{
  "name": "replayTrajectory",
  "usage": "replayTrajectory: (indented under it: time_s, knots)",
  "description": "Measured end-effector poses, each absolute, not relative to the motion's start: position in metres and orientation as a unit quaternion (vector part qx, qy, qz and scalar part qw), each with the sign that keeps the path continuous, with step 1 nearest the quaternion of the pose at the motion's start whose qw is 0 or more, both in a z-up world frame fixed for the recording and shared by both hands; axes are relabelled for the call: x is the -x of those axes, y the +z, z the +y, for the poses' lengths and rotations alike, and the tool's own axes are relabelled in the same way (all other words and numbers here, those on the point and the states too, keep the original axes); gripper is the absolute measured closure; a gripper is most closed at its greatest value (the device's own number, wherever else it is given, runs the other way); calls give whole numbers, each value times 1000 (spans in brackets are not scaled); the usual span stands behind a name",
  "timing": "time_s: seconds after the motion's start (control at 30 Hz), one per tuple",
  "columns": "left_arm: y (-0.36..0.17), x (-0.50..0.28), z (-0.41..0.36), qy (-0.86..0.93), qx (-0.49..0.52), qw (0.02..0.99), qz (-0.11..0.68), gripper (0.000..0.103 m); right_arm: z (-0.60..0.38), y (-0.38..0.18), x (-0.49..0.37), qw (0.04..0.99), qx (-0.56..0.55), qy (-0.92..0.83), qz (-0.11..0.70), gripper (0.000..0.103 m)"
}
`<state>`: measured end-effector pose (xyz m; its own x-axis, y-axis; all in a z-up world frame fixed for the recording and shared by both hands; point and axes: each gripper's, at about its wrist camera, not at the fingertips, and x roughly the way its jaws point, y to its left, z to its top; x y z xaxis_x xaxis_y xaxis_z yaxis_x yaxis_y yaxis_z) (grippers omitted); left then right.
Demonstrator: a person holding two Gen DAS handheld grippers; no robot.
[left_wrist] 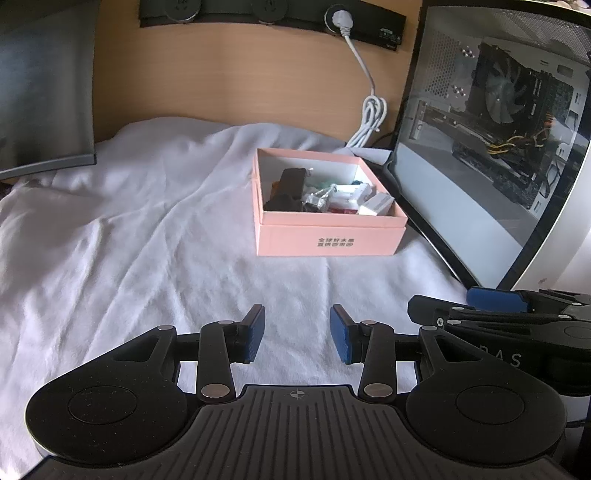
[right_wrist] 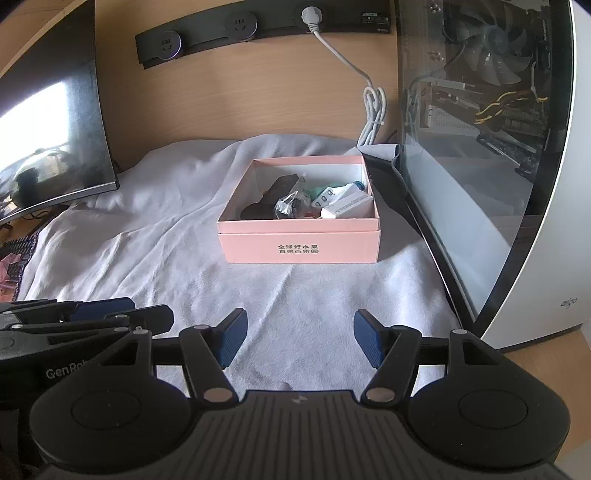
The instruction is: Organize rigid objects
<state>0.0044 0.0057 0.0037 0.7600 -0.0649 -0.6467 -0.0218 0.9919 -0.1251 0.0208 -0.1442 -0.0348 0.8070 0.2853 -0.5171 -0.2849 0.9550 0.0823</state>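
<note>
A pink cardboard box (left_wrist: pixel 325 240) (right_wrist: pixel 299 251) stands open on the white cloth, well beyond both grippers. Inside lie several small items: a black case (left_wrist: pixel 290 184) (right_wrist: pixel 275 194), a crinkled plastic packet (right_wrist: pixel 286 206), white cartons (left_wrist: pixel 376 203) (right_wrist: pixel 349 205) and a green piece (right_wrist: pixel 314 192). My left gripper (left_wrist: pixel 297 334) hovers over the cloth, open, nothing between its blue pads. My right gripper (right_wrist: pixel 300 341) is likewise open and empty. Each gripper shows at the edge of the other's view: the right gripper (left_wrist: pixel 491 302), the left gripper (right_wrist: pixel 110 314).
A white cloth (left_wrist: pixel 147 240) covers the desk. A glass-sided computer case (left_wrist: pixel 498 147) (right_wrist: pixel 498 166) stands close on the right of the box. A curved monitor (left_wrist: pixel 44 92) (right_wrist: pixel 51 129) is at the left. A white cable (left_wrist: pixel 369 118) hangs from a wall socket strip (right_wrist: pixel 236 26).
</note>
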Motion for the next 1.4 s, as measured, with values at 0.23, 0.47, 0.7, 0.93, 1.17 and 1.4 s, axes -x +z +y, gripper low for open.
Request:
replayTrajectory:
  time_s: [0.23,0.47,0.7,0.93,1.17,1.4]
  knots:
    - [6,1,6,-8,63,937,343,60,-146,-34,-18,950,0,152,272,39]
    - [7,4,8,-3,67,938,341,60,-142,-33,-17,949,4,155,273,39]
    - [9,6,12,0,71,938,338,60,-139,-33,-16,950,5,156,271,39]
    - [8,6,12,0,72,939,336,60,-140,-33,-17,950,5,154,273,39]
    - [7,6,12,-2,72,938,340,60,-140,-34,-18,949,4,155,274,39]
    - [7,4,13,-4,72,937,342,60,-139,-33,-18,949,5,156,274,39]
